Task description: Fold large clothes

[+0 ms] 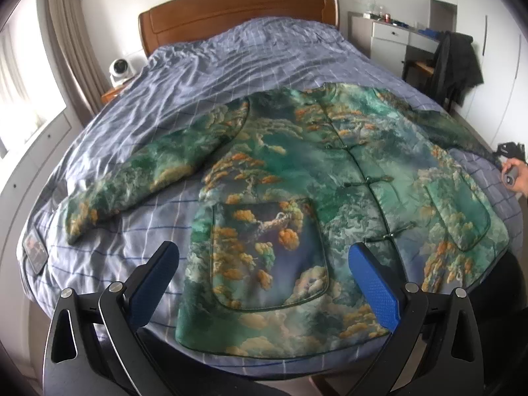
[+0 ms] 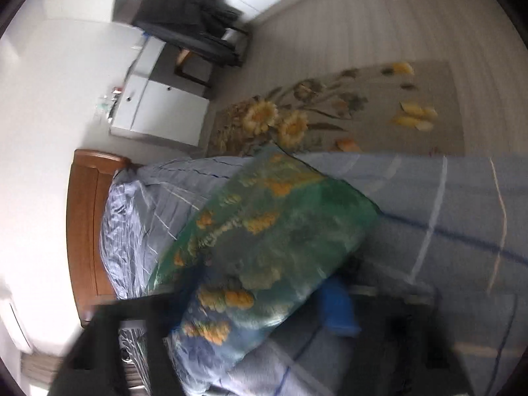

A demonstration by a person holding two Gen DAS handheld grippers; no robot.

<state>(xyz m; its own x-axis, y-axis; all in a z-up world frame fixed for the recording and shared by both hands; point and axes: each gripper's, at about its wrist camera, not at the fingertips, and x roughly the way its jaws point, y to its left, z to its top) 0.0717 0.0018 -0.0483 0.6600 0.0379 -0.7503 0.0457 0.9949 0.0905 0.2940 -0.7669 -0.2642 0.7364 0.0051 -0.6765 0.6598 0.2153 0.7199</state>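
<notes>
A padded green jacket (image 1: pixel 297 178) with orange tree and cloud print lies flat, front up, on the blue checked bed cover (image 1: pixel 204 76). Its left sleeve (image 1: pixel 138 178) stretches out to the left. My left gripper (image 1: pixel 264 254) hovers open over the lower pocket (image 1: pixel 267 250) near the hem, with nothing between its blue pads (image 1: pixel 376 283). At the bed's far right edge a hand holds my right gripper (image 1: pixel 510 153) at the end of the other sleeve. In the blurred right wrist view that sleeve (image 2: pixel 264 231) runs between the jaws of the right gripper (image 2: pixel 260 300), which is shut on it.
A wooden headboard (image 1: pixel 241 3) stands at the far end. A white fan (image 1: pixel 120 69) sits on the nightstand at left. A desk (image 1: pixel 392 36) and a chair draped with a dark coat (image 1: pixel 457 62) stand at right. A flowered rug (image 2: pixel 330 109) covers the floor beside the bed.
</notes>
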